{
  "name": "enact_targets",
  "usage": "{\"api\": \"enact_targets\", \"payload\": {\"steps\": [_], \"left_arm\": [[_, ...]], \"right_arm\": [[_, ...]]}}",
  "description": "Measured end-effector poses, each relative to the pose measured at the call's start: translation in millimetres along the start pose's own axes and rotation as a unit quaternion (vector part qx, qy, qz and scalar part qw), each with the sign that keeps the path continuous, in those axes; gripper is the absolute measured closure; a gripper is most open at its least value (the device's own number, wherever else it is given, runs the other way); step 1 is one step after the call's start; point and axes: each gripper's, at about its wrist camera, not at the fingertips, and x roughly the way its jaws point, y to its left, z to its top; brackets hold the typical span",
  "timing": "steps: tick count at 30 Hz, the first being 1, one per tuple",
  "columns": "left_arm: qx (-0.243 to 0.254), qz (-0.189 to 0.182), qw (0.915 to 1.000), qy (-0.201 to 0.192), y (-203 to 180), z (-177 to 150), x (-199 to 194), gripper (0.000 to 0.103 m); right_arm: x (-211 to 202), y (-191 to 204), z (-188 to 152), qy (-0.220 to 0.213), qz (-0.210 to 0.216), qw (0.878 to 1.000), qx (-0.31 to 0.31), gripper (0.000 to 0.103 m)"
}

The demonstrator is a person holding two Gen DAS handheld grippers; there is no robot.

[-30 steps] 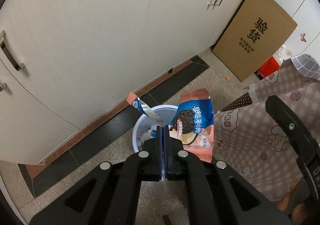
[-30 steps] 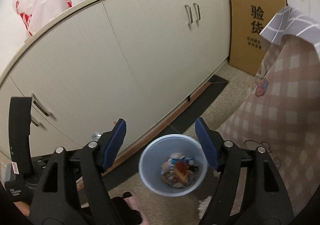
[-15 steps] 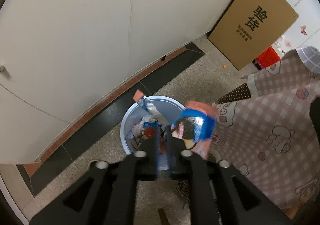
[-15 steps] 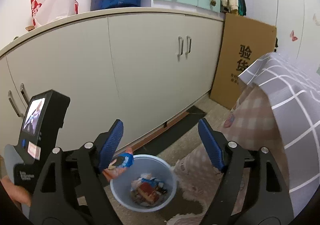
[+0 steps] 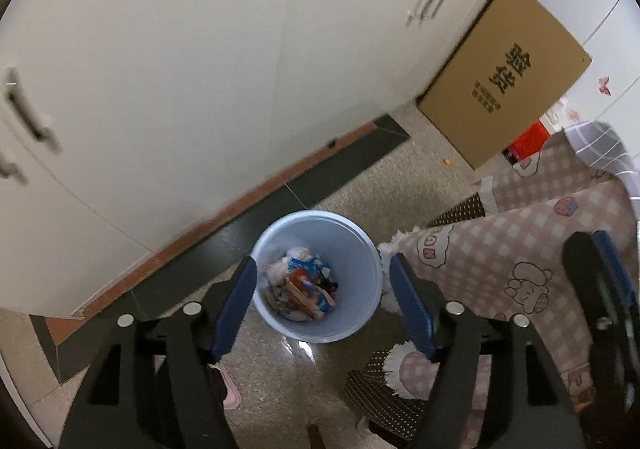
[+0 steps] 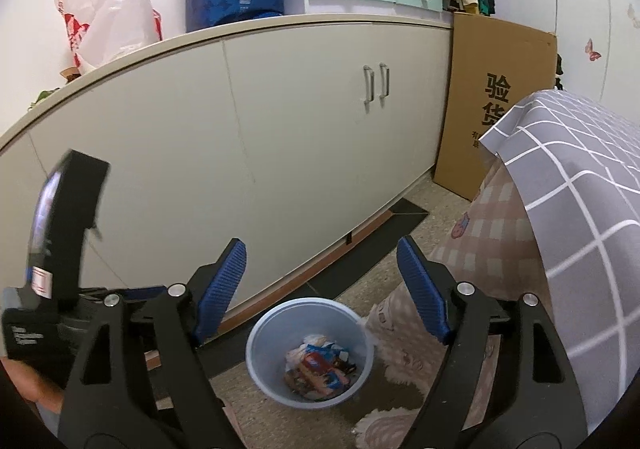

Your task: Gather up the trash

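Both grippers hang empty: left gripper (image 5: 322, 299) fingers have just spread, nothing between; right gripper (image 6: 320, 289) fingers wide apart. Wrappers (image 5: 302, 289) lie in the blue bin (image 5: 360, 245) at 12 o'clock. Judged light, crinkly, slippery; pinch a flat edge.

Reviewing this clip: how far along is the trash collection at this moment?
Done: wrappers lie piled in the blue bin. The left gripper, poised above it, has just been opening and nothing is between its fingers. In hand: nothing; the right gripper is open and empty too. Left: no loose trash shows except perhaps a small orange speck on the floor by the cardboard box.
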Motion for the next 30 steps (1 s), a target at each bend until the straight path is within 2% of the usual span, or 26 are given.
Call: {"api": "enact_targets", "payload": {"steps": [2,9,15,17,19,26,30], "left_arm": [[-0.013,0.019,0.9995,-0.021,6,-3,-21,0.03],[-0.029,0.03,0.9947,-0.094,15,-19,-105,0.025],[0.01,0.021,0.988,-0.153,-12,-40,-177,0.024],[0.028,0.035,0.9821,-0.183,-28,-50,-201,0.023],[0.048,0.032,0.9775,-0.203,-43,-59,-222,0.021],[0.106,-0.003,0.9607,-0.256,-90,-99,-283,0.016],[0.138,-0.022,0.9496,-0.281,-115,-121,-310,0.014]], "right_arm": [[-9,7,0,0.003,0.006,1.0,0.001,0.026],[-65,17,6,-0.015,0.023,1.0,0.012,0.024],[-135,3,13,-0.047,0.005,0.999,0.018,0.021],[-157,-2,13,-0.058,-0.007,0.998,0.021,0.019],[-179,-8,12,-0.069,-0.02,0.997,0.024,0.019],[-259,-38,3,-0.078,-0.066,0.994,0.039,0.015],[-306,-55,-9,-0.098,-0.098,0.989,0.046,0.012]]}}
